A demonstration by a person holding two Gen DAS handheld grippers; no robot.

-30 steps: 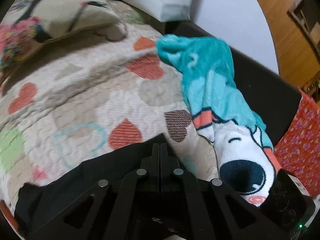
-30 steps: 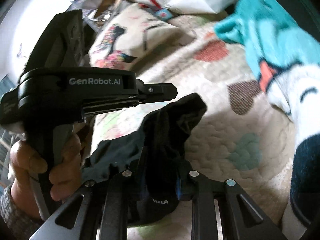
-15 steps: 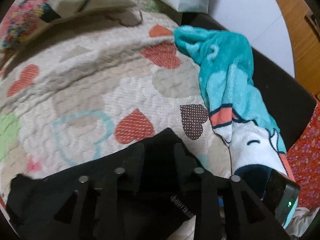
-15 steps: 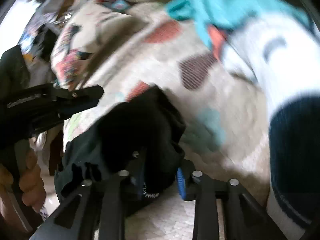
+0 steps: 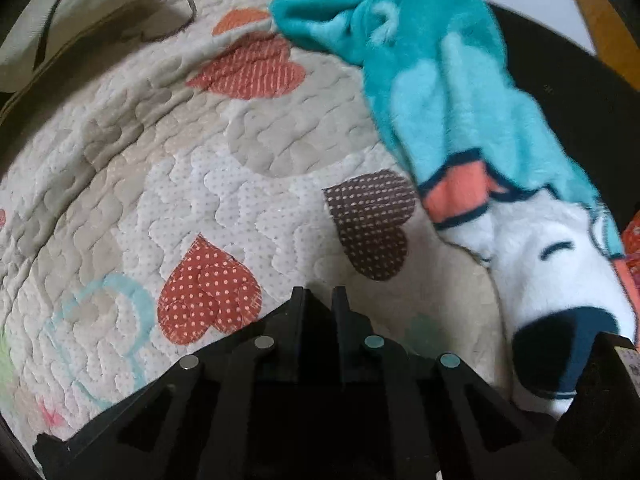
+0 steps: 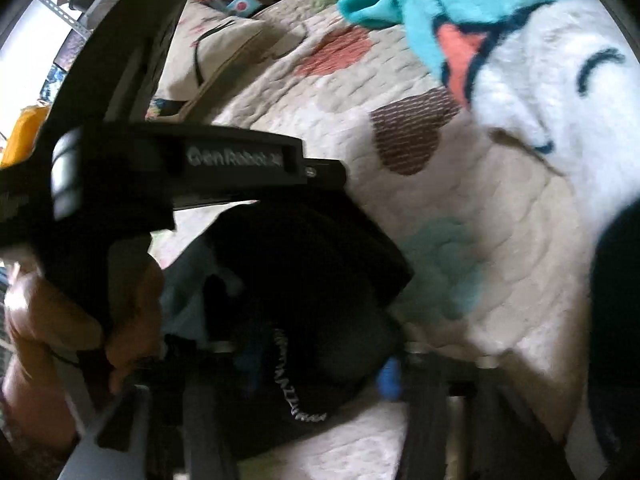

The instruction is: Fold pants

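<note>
Black pants point(image 6: 304, 288) bunched on the heart-print quilt point(image 5: 168, 168) of the bed, lower than a second ago, when they hung lifted. Right gripper point(image 6: 320, 360) fingers closing, a thick fold with lettering between them. Left gripper point(image 5: 319, 300) has dropped beside it, fingers closing, nearly pressed together on black cloth. Teal plush blanket point(image 5: 440, 92) alongside. Looks like re-gripping for the next fold.
</note>
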